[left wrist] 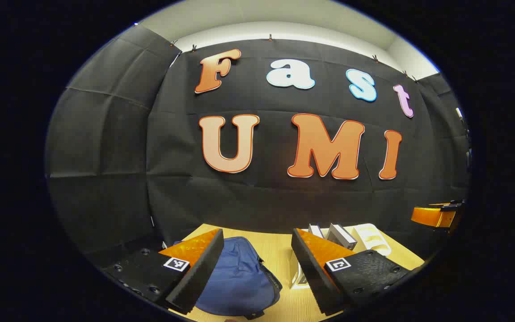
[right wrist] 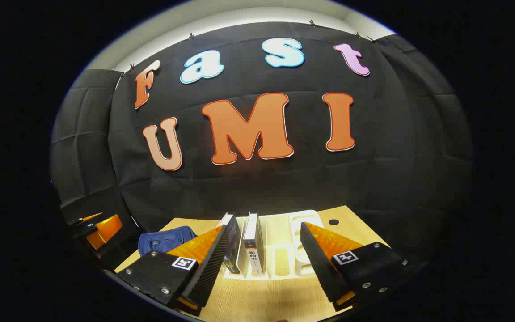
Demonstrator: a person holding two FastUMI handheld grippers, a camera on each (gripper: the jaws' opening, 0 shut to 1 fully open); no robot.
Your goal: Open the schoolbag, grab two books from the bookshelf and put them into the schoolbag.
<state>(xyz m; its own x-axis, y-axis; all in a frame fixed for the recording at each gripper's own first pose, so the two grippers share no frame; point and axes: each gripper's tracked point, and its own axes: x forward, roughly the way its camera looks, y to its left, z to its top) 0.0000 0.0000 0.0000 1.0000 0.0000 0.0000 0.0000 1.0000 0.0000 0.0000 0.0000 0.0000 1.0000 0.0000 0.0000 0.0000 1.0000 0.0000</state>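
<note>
A blue schoolbag [left wrist: 239,277] lies zipped on the wooden table, just beyond my left gripper [left wrist: 257,268], which is open and holds nothing. The schoolbag [right wrist: 166,239] also appears at the far left in the right gripper view. Two books [right wrist: 244,243] stand upright in a white bookshelf [right wrist: 304,241], straight ahead of my right gripper [right wrist: 262,264], which is open and empty. In the left gripper view the books [left wrist: 333,235] and the bookshelf [left wrist: 373,239] sit to the right of the bag. The right gripper [left wrist: 438,214] shows at the right edge there; the left gripper [right wrist: 99,230] shows at the left edge of the right gripper view.
The wooden table [right wrist: 266,299] carries the bag on its left and the bookshelf on its right. A small dark hole [right wrist: 333,222] marks the tabletop behind the shelf. Black cloth walls close the booth behind and on both sides.
</note>
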